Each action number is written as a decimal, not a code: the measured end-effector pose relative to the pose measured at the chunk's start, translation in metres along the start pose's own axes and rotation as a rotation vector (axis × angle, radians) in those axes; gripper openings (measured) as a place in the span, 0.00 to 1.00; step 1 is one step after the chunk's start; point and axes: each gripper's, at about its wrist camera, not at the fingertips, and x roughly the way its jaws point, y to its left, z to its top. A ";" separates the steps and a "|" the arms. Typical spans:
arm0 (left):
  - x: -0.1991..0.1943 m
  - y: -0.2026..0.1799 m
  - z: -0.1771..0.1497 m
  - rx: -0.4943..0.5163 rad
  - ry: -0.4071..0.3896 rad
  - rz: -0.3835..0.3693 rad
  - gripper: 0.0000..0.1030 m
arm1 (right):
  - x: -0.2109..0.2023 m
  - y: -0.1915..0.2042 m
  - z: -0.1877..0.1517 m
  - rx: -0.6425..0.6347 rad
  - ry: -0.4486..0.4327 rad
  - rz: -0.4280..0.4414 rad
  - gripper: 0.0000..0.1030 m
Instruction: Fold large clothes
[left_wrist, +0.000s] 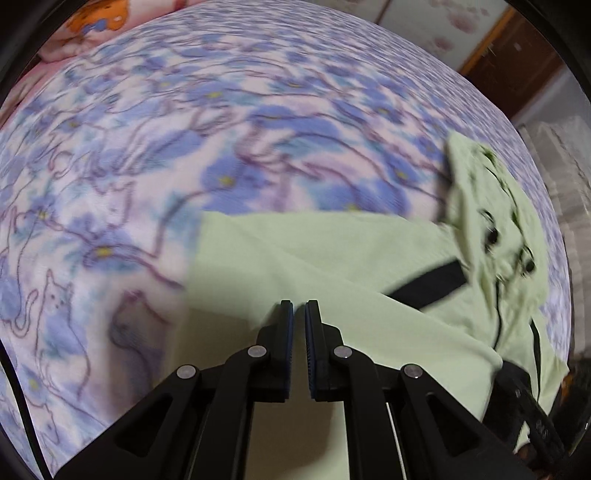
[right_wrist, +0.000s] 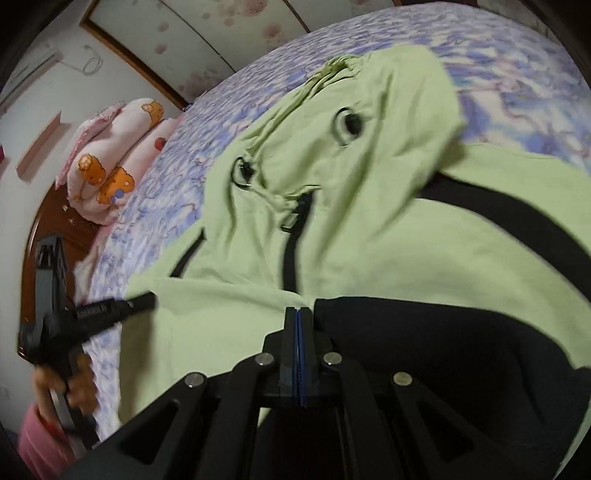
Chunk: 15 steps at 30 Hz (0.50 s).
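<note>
A light green hooded jacket (right_wrist: 369, 236) with black stripes and a black zip lies on the bed; its hood (right_wrist: 369, 110) lies toward the far side. It also shows in the left wrist view (left_wrist: 295, 266), with the hood (left_wrist: 495, 206) at the right. My left gripper (left_wrist: 299, 306) hovers over a green flap, jaws a narrow gap apart, nothing between them. It also appears in the right wrist view (right_wrist: 144, 301) at the jacket's left edge. My right gripper (right_wrist: 298, 310) is pressed shut at the edge of a black panel (right_wrist: 443, 350); whether fabric is pinched is unclear.
The bed has a blue and purple floral sheet (left_wrist: 184, 147). A pink rolled quilt with bear prints (right_wrist: 110, 158) lies at the bed's head by a wooden headboard (right_wrist: 55, 221). Wardrobe doors (right_wrist: 207, 44) stand behind. The bed's edge (left_wrist: 554, 221) is at the right.
</note>
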 end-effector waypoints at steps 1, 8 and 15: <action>0.002 0.007 0.002 -0.015 -0.011 -0.003 0.04 | -0.002 -0.001 -0.003 -0.032 0.004 -0.114 0.00; 0.012 0.029 0.008 -0.025 -0.065 0.026 0.04 | -0.035 -0.047 -0.012 0.033 -0.031 -0.227 0.00; 0.018 0.028 0.014 0.033 -0.082 0.105 0.03 | -0.062 -0.078 -0.022 0.115 -0.065 -0.267 0.00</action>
